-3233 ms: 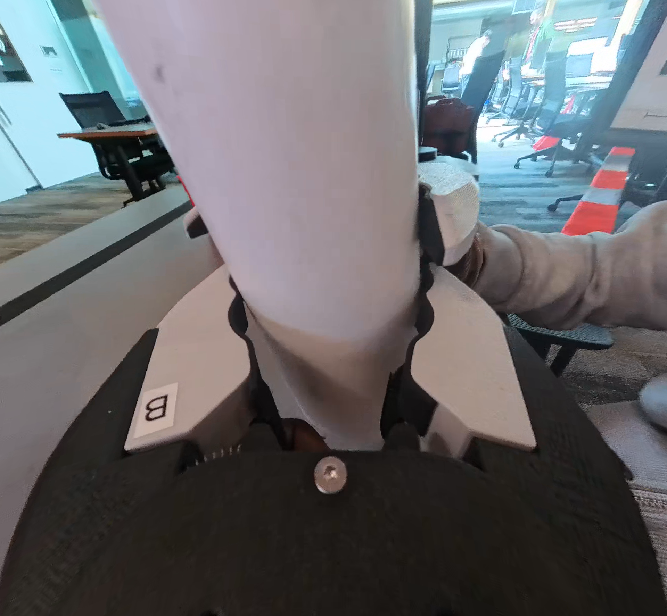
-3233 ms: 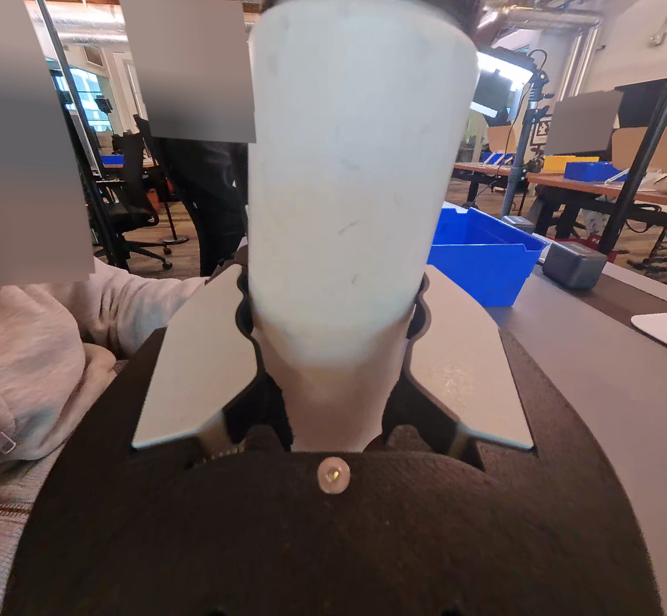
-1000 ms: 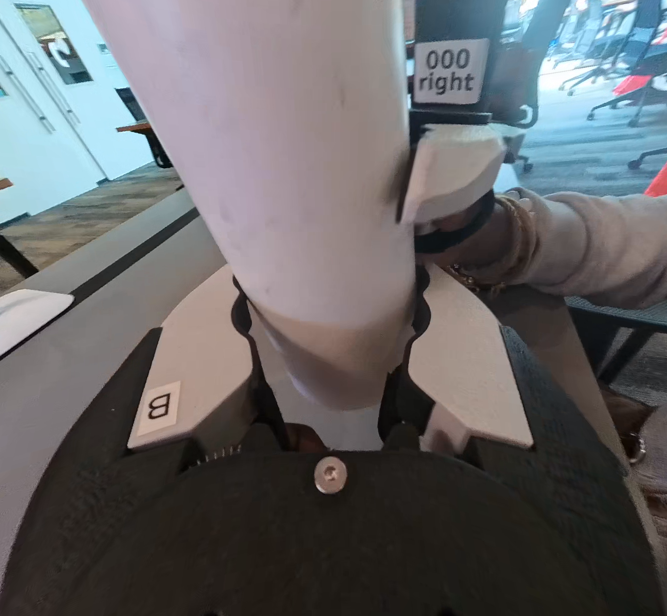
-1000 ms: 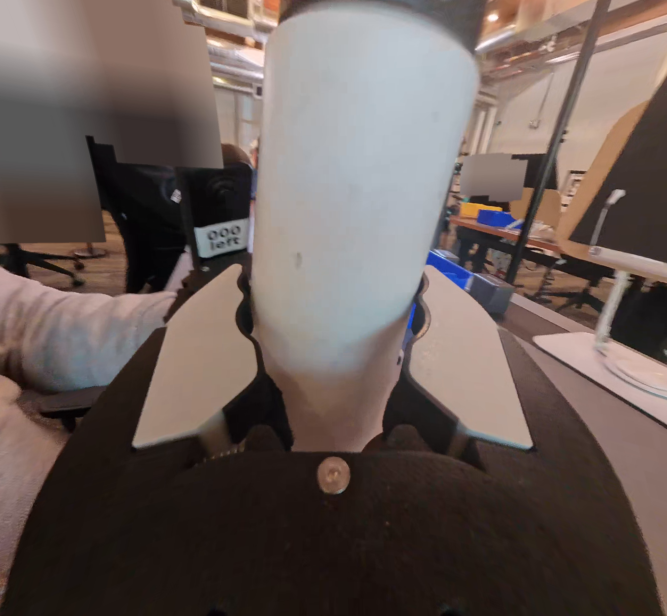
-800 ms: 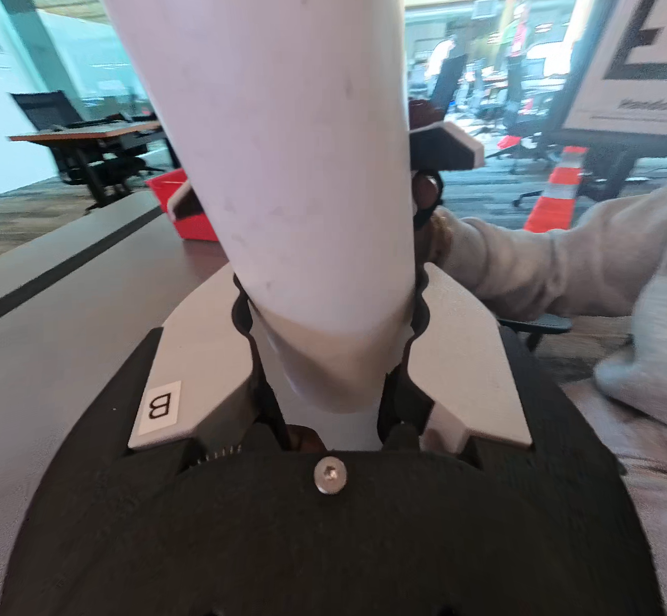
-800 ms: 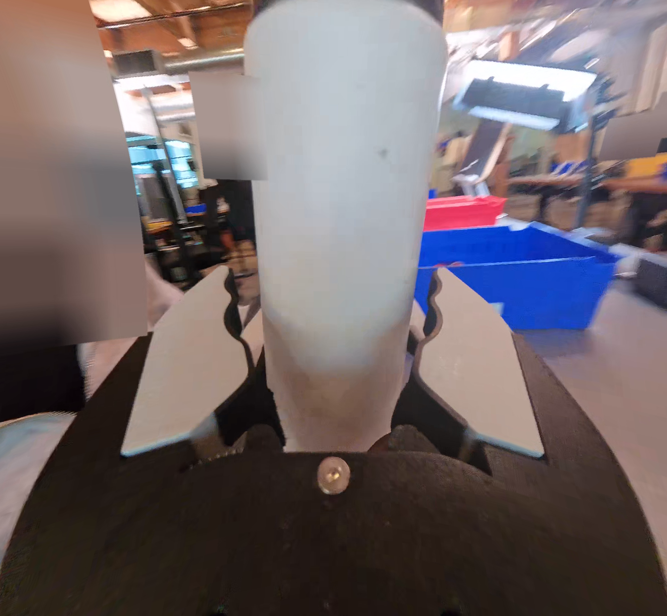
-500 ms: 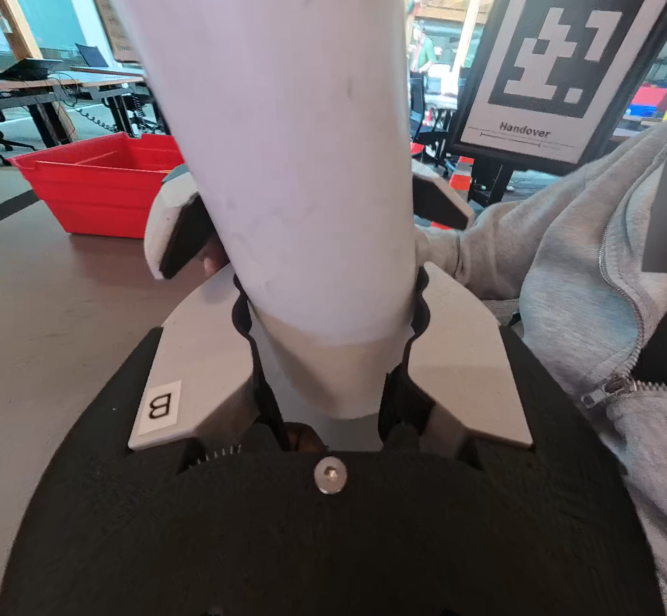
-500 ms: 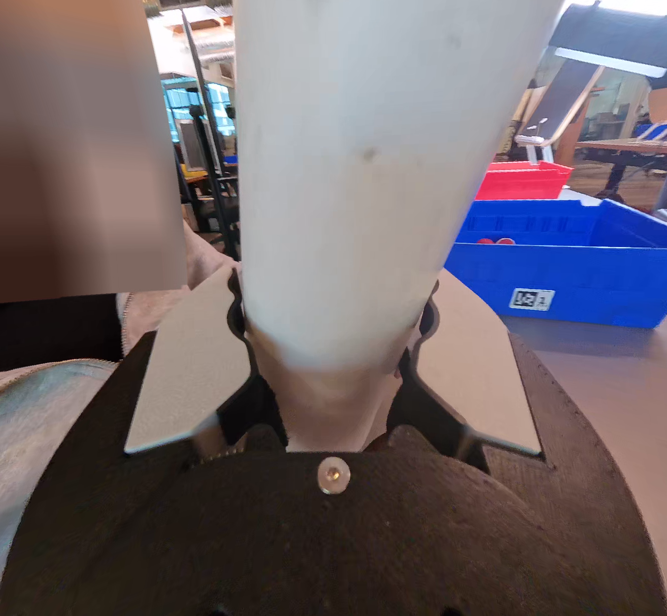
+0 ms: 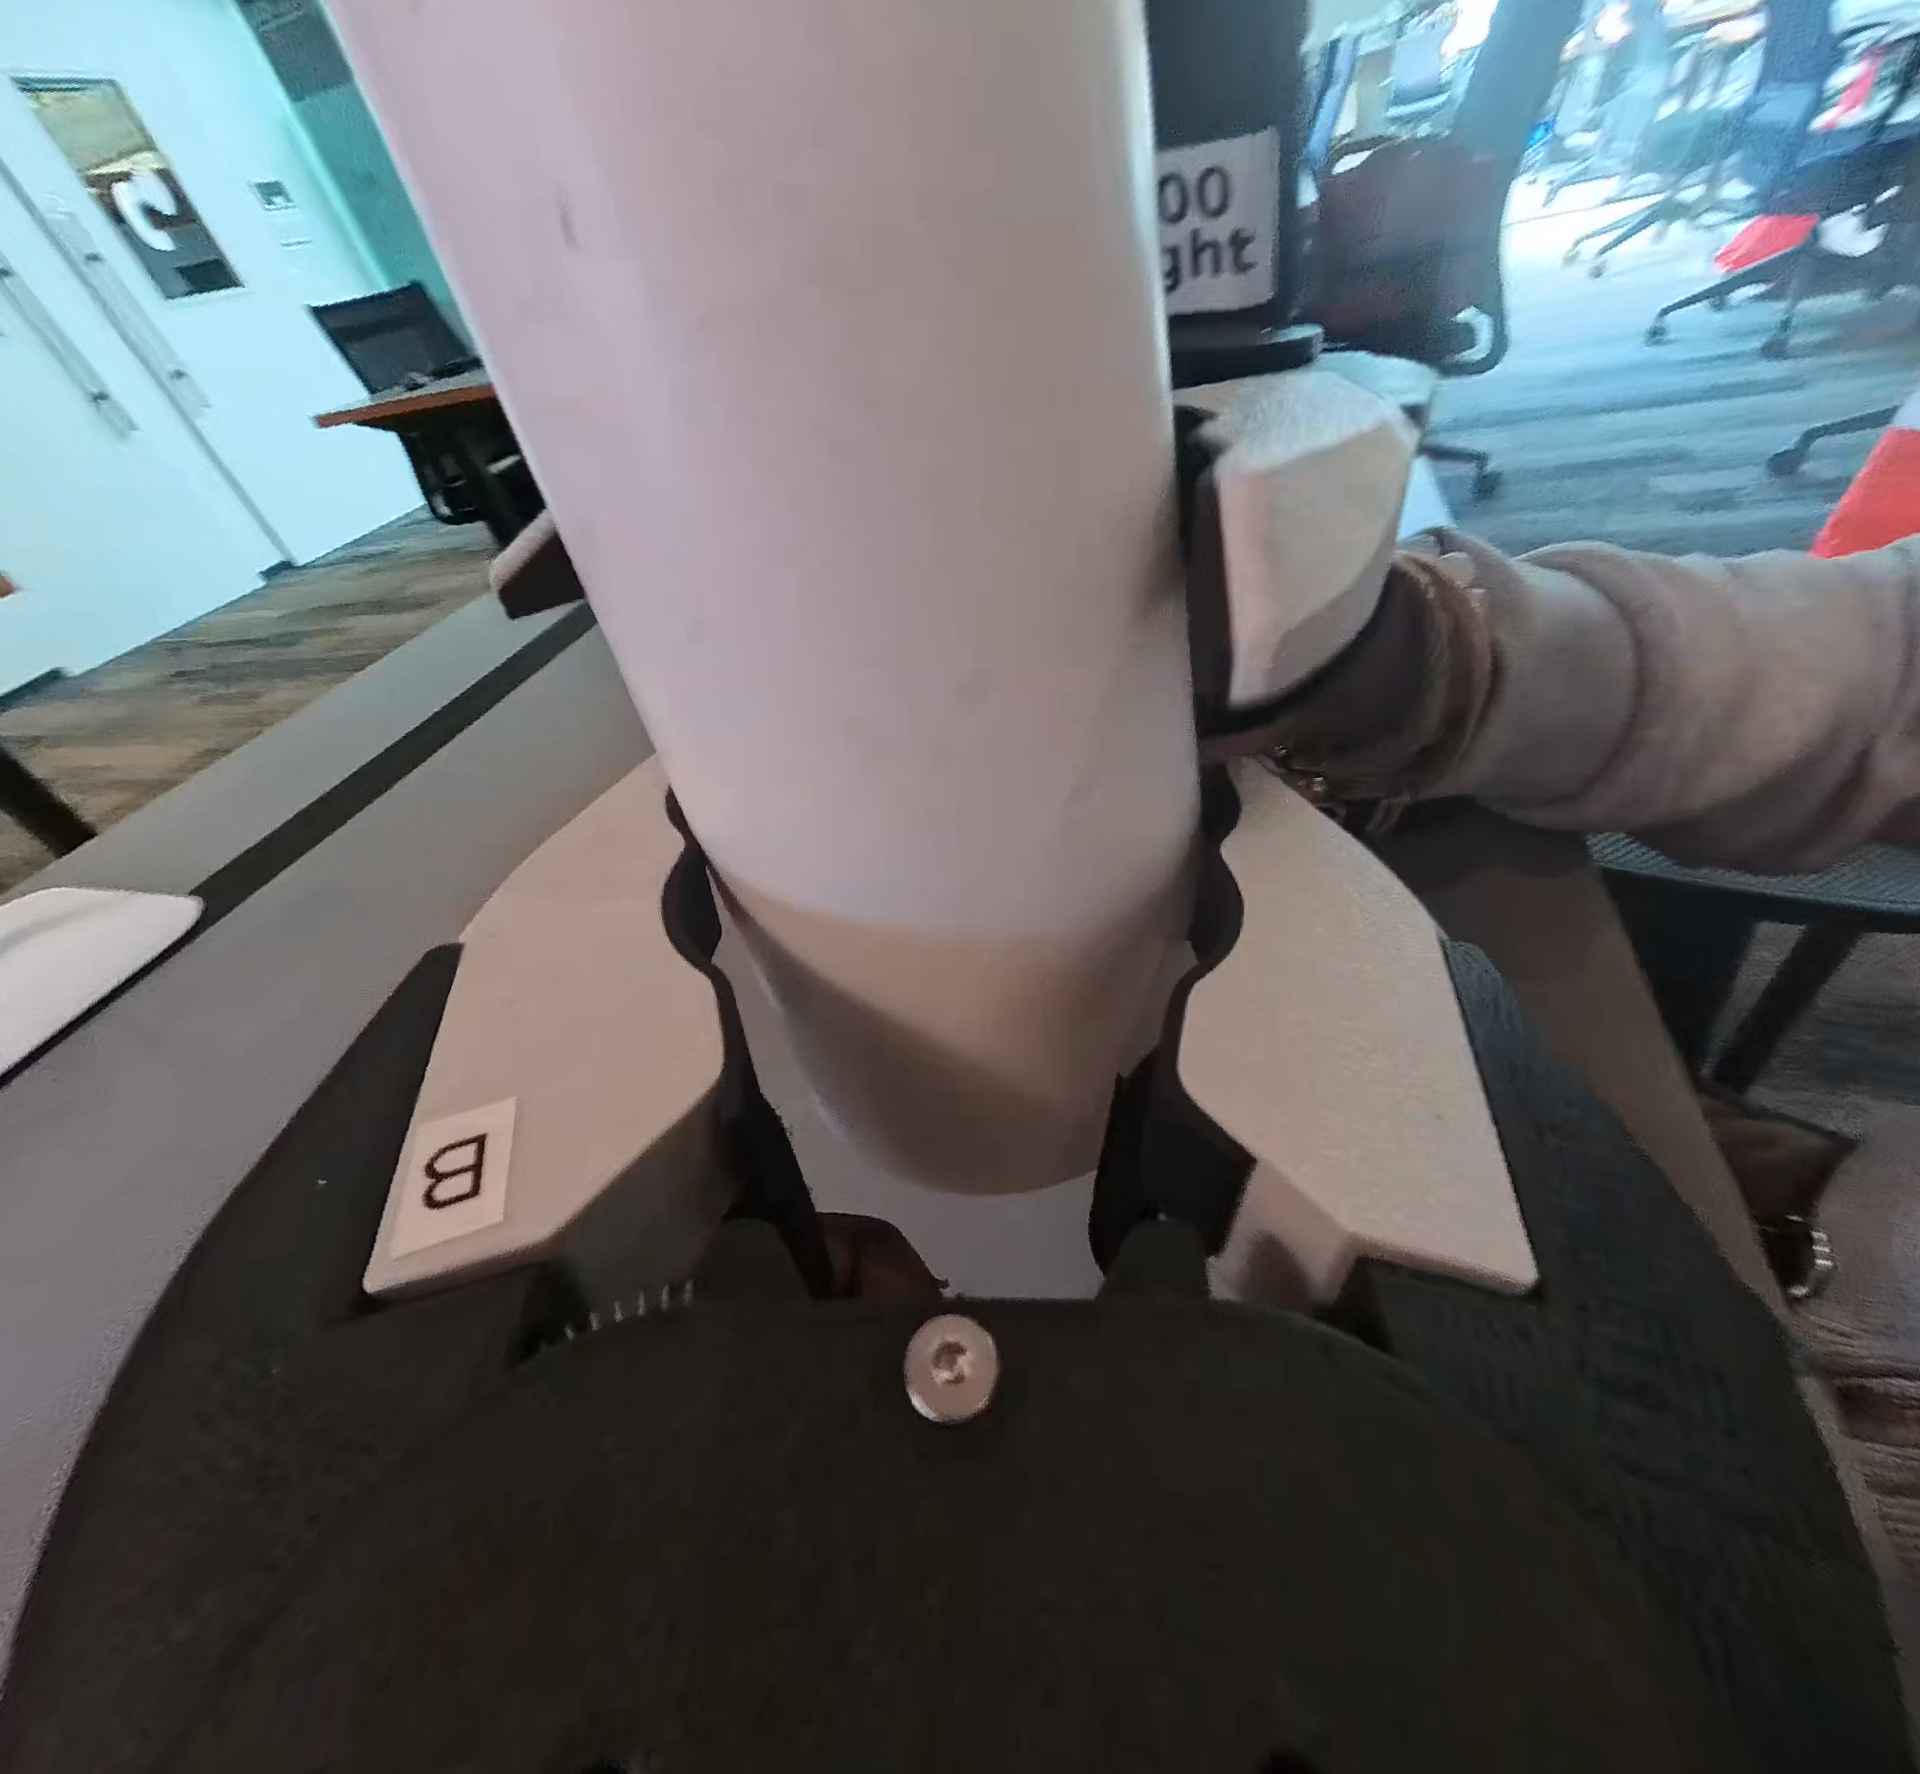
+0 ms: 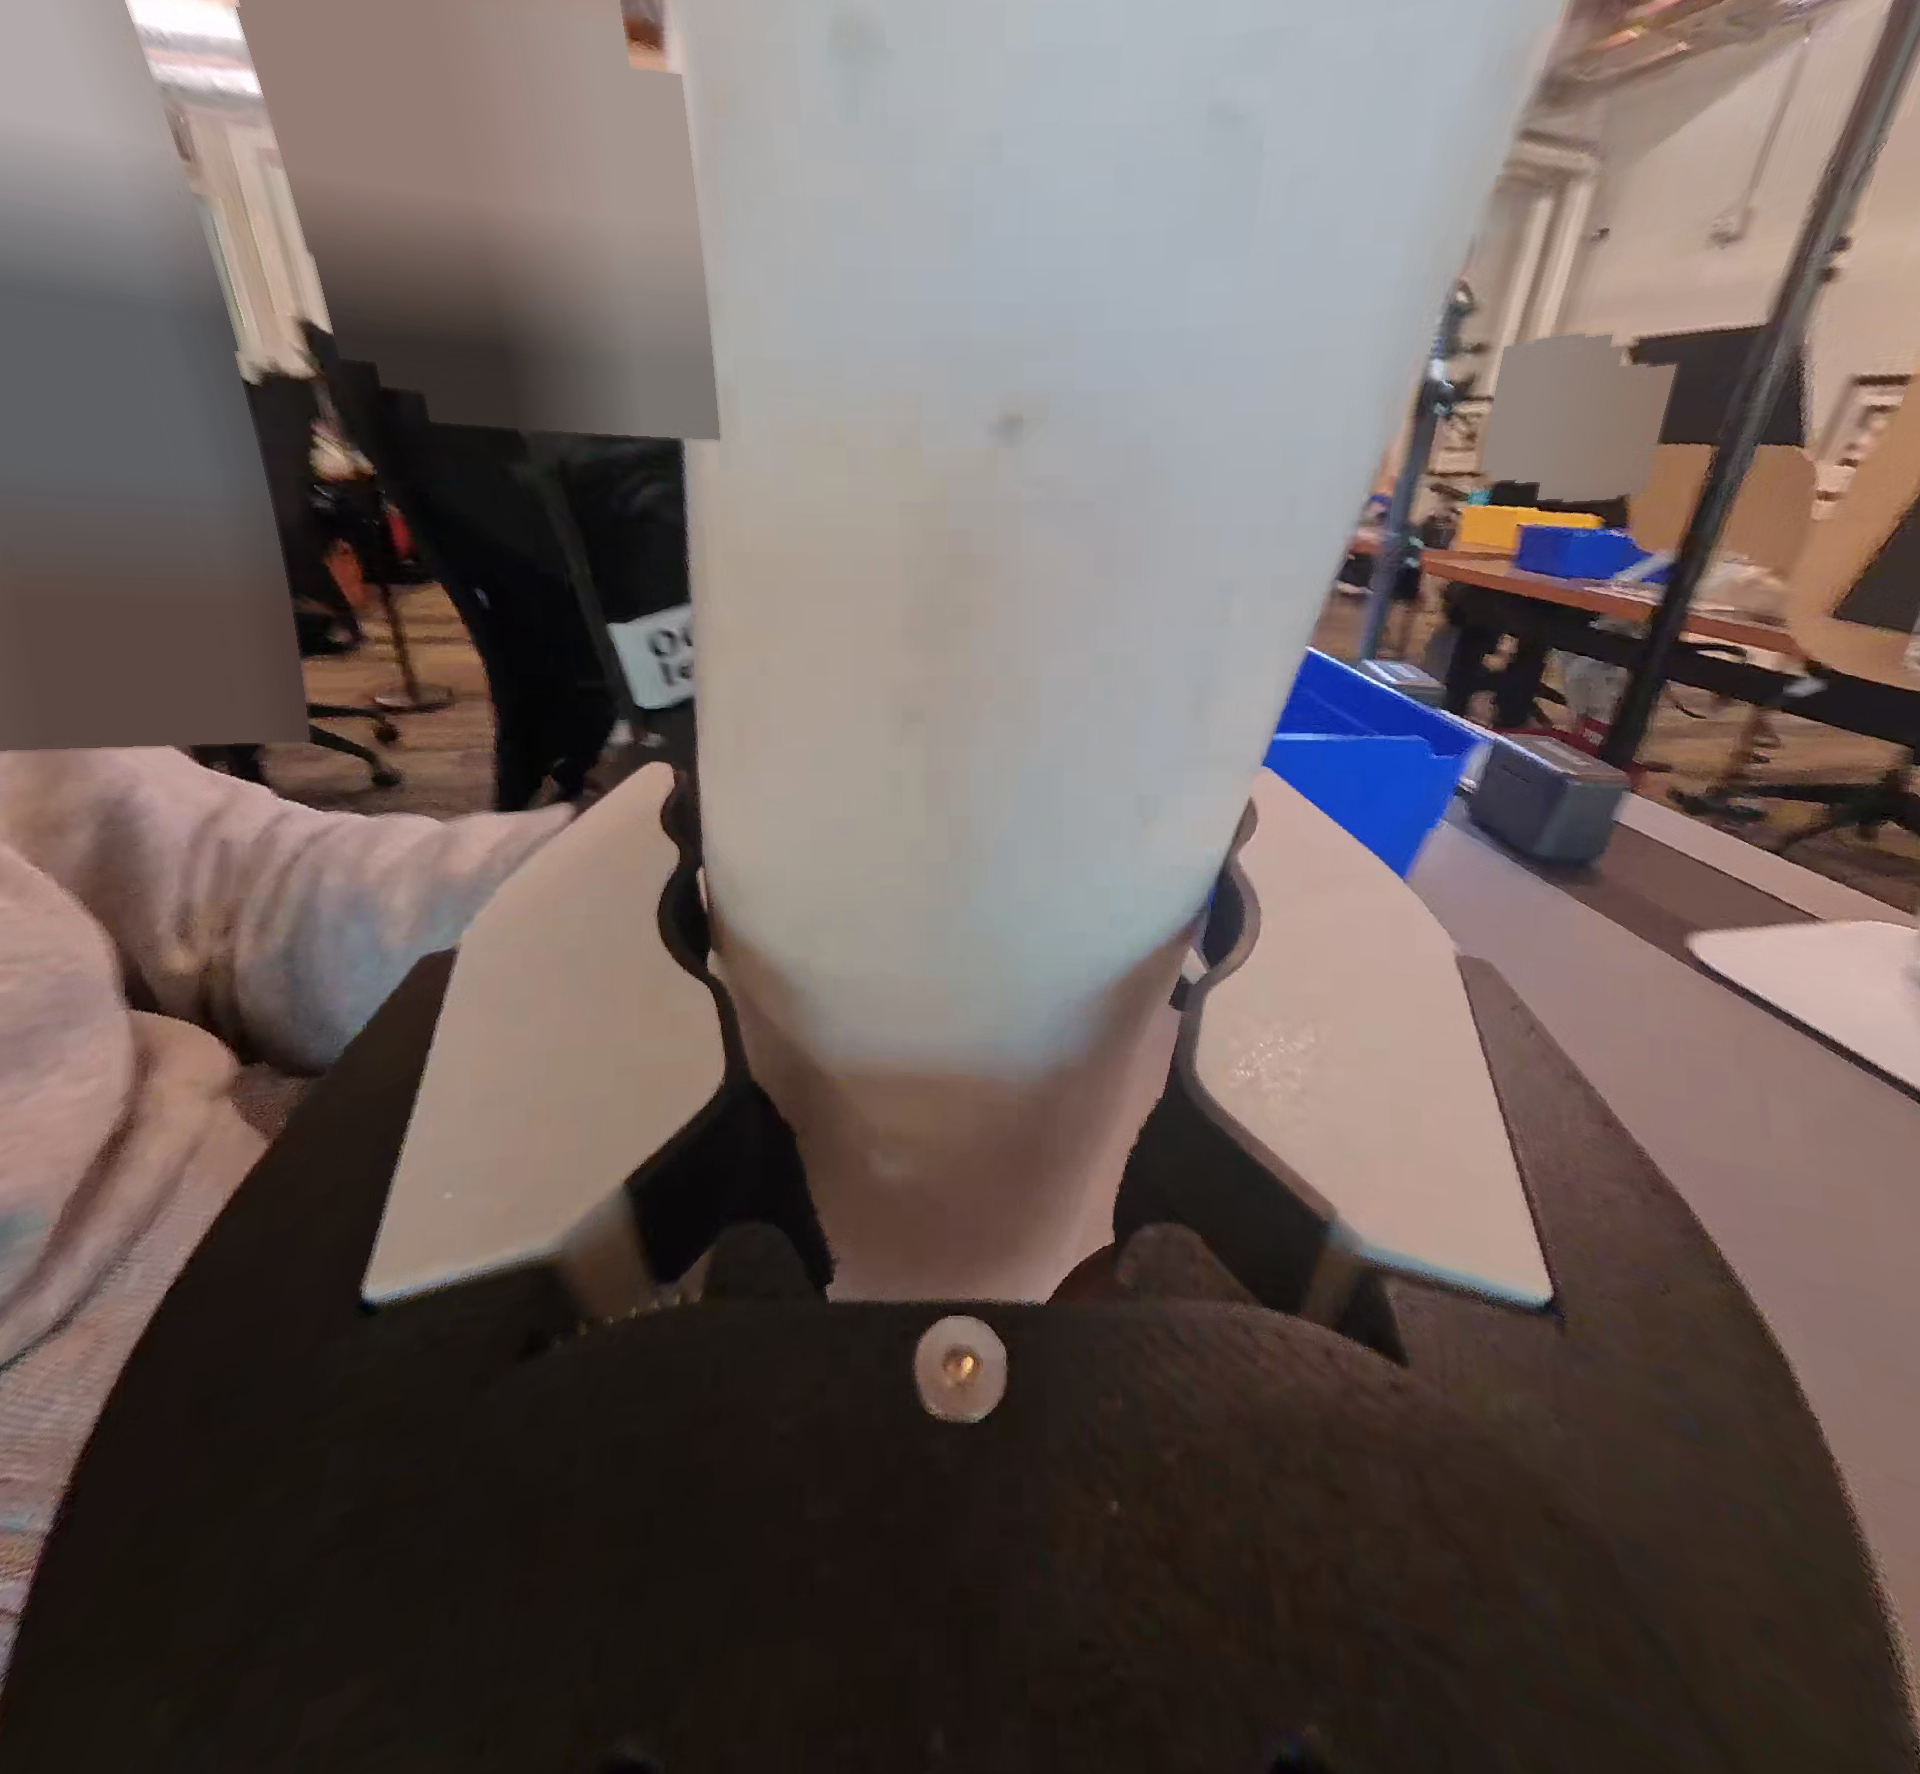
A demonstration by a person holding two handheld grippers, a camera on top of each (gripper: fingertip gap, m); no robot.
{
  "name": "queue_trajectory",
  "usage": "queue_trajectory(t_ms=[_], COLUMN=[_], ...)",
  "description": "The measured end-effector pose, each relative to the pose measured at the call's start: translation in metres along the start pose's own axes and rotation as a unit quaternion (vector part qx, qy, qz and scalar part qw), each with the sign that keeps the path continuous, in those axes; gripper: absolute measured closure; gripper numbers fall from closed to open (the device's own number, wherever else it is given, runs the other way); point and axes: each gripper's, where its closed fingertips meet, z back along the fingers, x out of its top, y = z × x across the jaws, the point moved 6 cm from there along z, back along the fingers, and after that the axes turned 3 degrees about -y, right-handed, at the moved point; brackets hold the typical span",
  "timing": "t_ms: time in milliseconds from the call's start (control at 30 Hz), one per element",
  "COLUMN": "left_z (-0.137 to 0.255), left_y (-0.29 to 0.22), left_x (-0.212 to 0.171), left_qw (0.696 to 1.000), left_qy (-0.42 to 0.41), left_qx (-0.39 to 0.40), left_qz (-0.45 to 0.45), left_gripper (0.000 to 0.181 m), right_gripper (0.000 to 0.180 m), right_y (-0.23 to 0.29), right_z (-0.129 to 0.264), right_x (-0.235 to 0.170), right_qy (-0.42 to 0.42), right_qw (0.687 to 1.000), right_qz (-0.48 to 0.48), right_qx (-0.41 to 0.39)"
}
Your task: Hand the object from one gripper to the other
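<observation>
Your left gripper (image 9: 951,903) has its two grey fingers (image 9: 582,1028) pinching the narrow lower end of the white tumbler (image 9: 831,353), which fills the middle of the left wrist view and runs out of the top of the frame, leaning toward the upper left. In that same view the right gripper's pale finger (image 9: 1299,519) presses against the tumbler's right side higher up, with your grey sleeve (image 9: 1662,696) reaching in from the right edge. In the right wrist view your right gripper (image 10: 956,893) also has its fingers (image 10: 561,1018) closed against the white tumbler (image 10: 1039,374), which stands in the centre and widens toward the top of the frame. So both grippers hold the tumbler at once, above the grey table (image 9: 208,1018). A blue bin (image 10: 1361,768) sits at the middle right behind the tumbler, on the grey table (image 10: 1714,1132).
</observation>
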Motion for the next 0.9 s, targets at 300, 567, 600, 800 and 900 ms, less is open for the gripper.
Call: queue_trajectory(t_ms=[300, 567, 600, 800, 900], left_z=[0.007, 0.004, 0.005, 0.003, 0.006], left_y=[-0.019, -0.002, 0.001, 0.004, -0.001], left_x=[0.013, 0.008, 0.008, 0.002, 0.009], left_qw=[0.962, 0.979, 0.983, 0.997, 0.994], left_qy=[-0.066, -0.068, -0.071, -0.031, -0.059], left_qx=[-0.212, -0.114, -0.093, -0.024, -0.064], left_qz=[0.161, 0.152, 0.142, 0.063, 0.073], left_gripper=[0.09, 0.093, 0.093, 0.093, 0.093], right_gripper=[0.085, 0.088, 0.088, 0.089, 0.092], right_y=[0.015, 0.007, 0.005, 0.0, 0.005], right_z=[0.005, 0.004, 0.004, 0.001, 0.004], right_x=[0.009, 0.007, 0.007, 0.002, 0.009], right_qy=[-0.045, -0.017, -0.018, -0.029, -0.063], right_qw=[0.979, 0.998, 0.999, 0.999, 0.997], right_qz=[-0.111, -0.021, -0.003, 0.018, -0.011], right_qx=[0.163, 0.065, 0.042, -0.009, 0.033])
